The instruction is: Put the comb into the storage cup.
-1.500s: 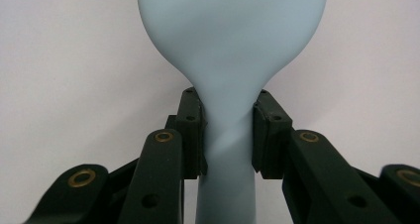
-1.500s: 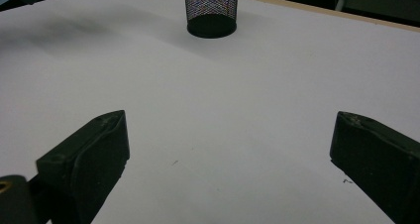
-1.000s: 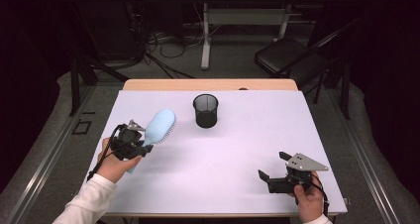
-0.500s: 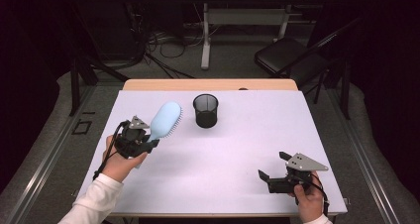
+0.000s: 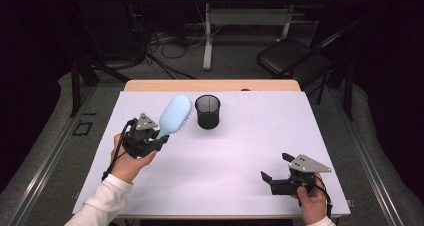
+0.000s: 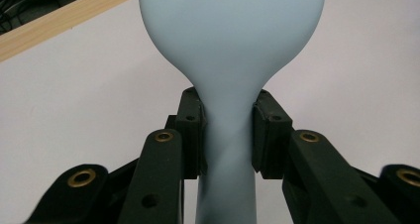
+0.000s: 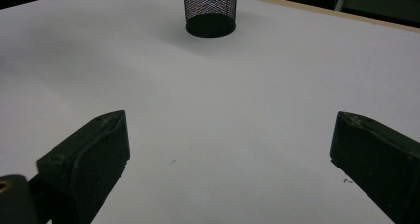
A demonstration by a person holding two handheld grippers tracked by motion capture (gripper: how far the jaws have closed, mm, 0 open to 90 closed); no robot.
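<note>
White tabletop [image 5: 215,156] lay under our light blue hairbrush [image 5: 174,117], handle clamped in the left gripper [image 5: 150,137] and head now lifted nearer the black mesh cup [image 5: 207,111] than a second before. Beyond stood a dark room. Our right gripper [image 5: 274,173] rested low, jaws wide, holding nothing.

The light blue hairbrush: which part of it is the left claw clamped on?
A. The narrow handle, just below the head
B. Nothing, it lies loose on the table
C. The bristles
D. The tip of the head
A: in the left gripper view, the left claw has its pads pressed on either side of the hairbrush at its narrow handle, just below the head.
</note>
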